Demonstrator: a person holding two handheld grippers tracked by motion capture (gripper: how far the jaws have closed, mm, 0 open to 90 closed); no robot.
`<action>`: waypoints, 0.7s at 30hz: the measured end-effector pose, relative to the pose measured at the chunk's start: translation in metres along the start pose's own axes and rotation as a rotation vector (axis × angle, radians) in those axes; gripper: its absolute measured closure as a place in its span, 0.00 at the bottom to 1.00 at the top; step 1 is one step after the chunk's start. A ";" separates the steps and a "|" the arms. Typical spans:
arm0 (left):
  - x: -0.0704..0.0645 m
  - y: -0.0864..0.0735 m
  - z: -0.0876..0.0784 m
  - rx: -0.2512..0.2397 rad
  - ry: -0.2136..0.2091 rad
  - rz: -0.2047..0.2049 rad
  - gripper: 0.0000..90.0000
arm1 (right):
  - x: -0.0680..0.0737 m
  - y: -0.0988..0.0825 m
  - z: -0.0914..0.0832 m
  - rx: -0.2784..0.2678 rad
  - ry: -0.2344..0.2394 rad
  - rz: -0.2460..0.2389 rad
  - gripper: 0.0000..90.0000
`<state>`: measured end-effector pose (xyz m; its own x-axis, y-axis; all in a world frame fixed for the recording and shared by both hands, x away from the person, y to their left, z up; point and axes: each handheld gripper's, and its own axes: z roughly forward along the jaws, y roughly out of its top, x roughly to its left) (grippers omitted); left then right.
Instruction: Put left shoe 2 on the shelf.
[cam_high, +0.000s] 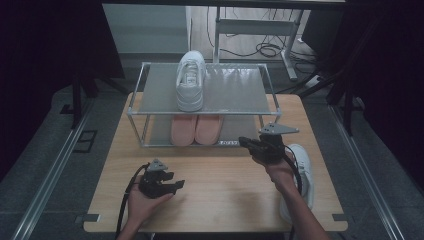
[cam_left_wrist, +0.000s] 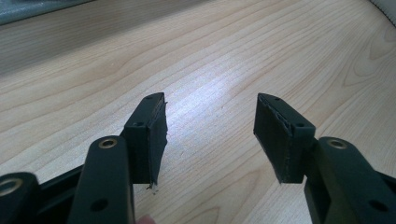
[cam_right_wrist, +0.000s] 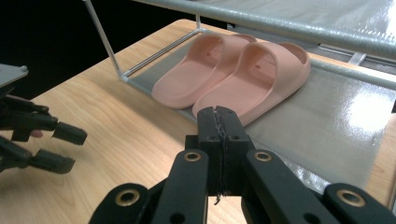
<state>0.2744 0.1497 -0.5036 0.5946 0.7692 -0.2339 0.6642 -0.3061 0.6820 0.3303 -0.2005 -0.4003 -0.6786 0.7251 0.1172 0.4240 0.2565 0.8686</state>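
We find the right hand-held gripper (cam_high: 243, 142) clenched on nothing, its jaws pressed together, held above the table (cam_high: 215, 200) near the right edge and just in front of the rack (cam_high: 134, 107). In the right gripper view its closed tips (cam_right_wrist: 219, 122) point at the pink slippers (cam_right_wrist: 233, 70), which lie side by side on the rack's lower shelf, toes toward the near edge. We see no contact between the tips and the slippers.

The left hand-held gripper (cam_high: 179, 185) is released, jaws well apart with bare wood between them, as the left gripper view (cam_left_wrist: 210, 135) confirms. It sits low over the table near the near-left corner, pointing toward the right edge.

One white shoe (cam_high: 190, 80) stands on the rack's top shelf, toe toward the near edge. A second white shoe (cam_high: 303, 172) lies on the table along the right edge, just beside the right hand (cam_high: 280, 172) and partly hidden by the forearm.

The rack occupies the far half of the table.
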 end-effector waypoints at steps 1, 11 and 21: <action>0.000 0.000 0.000 0.000 -0.001 0.002 0.49 | 0.001 -0.003 -0.003 -0.002 0.003 -0.001 0.99; -0.001 0.000 0.001 0.002 -0.002 0.002 0.49 | 0.007 -0.020 -0.021 -0.015 0.009 -0.015 0.99; -0.002 0.000 0.001 0.002 -0.003 0.004 0.49 | 0.018 -0.048 -0.047 -0.014 0.010 -0.017 0.99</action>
<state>0.2739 0.1470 -0.5038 0.5989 0.7661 -0.2332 0.6624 -0.3103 0.6818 0.2695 -0.2301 -0.4170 -0.6917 0.7142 0.1072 0.4040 0.2597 0.8771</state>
